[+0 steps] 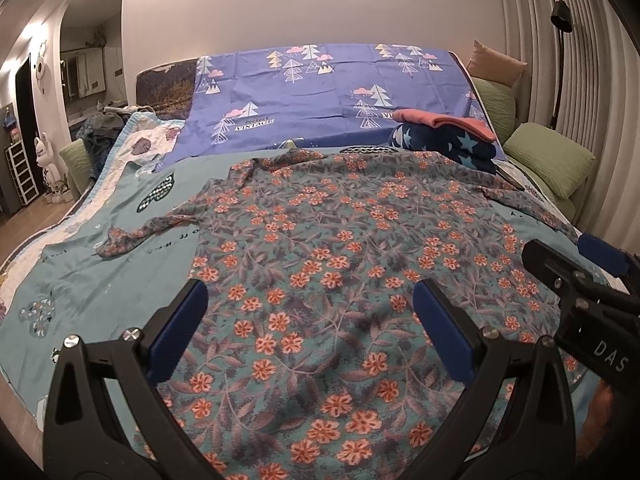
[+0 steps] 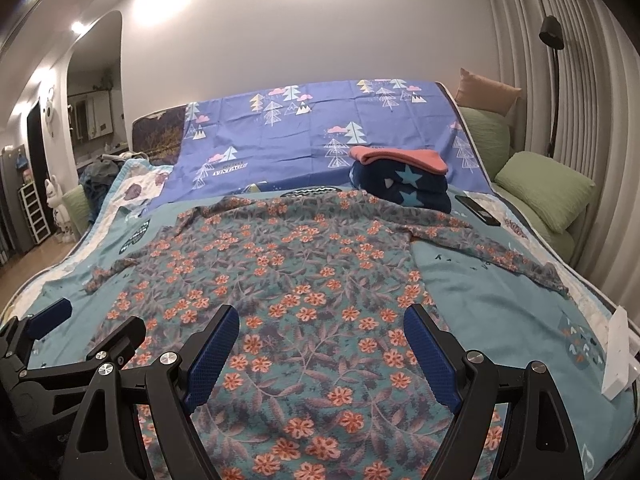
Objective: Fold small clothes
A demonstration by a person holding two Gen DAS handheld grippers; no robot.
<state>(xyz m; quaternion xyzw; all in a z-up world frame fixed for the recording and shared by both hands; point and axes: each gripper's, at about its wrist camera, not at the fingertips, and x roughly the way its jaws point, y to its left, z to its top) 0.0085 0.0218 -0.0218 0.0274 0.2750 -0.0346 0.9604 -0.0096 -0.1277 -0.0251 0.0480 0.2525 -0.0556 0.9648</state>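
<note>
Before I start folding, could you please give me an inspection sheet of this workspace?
Surface: bed with a teal sheet, purple tree-print sheet at the far end.
Job's things: flowered shirt spread flat, both sleeves out; folded stack, pink top on star-print blanket, behind it.
Clutter: black remote beside the stack; white box at the right edge; clothes heap far left.
Grippers: left claw and right claw open, above the shirt's near hem, holding nothing.
Cables: nothing seen.
Surroundings: green pillows, floor lamp, curtain, archway.
</note>
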